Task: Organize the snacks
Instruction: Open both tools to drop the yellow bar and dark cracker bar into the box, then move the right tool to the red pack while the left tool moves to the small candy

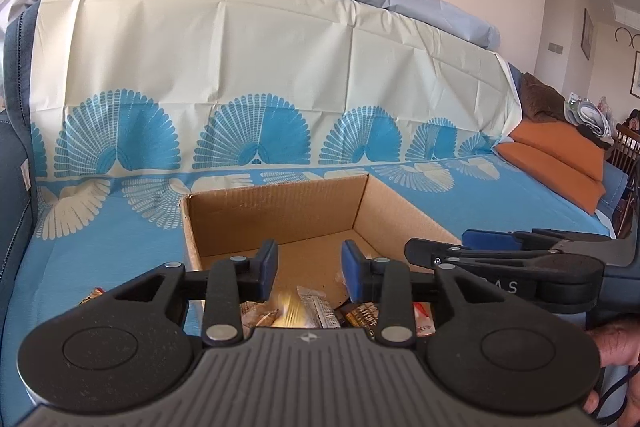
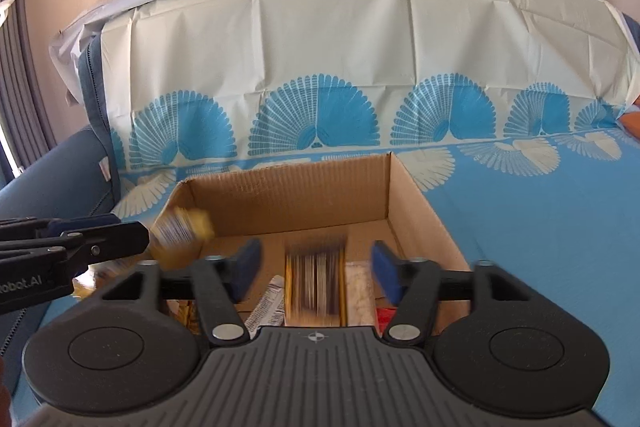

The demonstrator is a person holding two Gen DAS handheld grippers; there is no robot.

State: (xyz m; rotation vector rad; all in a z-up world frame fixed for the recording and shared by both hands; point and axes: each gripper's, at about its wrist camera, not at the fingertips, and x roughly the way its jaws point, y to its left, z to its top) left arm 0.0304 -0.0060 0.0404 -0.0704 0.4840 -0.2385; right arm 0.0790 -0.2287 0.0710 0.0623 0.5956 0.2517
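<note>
Both grippers hover over the cardboard box (image 2: 296, 195) on the sofa. Left gripper (image 1: 309, 269) and right gripper (image 2: 316, 269) gape empty; blurred yellow snack packets (image 2: 316, 279) tumbling in could bounce out.

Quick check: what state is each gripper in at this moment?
Left gripper: open, nothing between its fingers; a blurred yellow snack sits just off its tip over the box.
Right gripper: open, empty, above the box.
</note>
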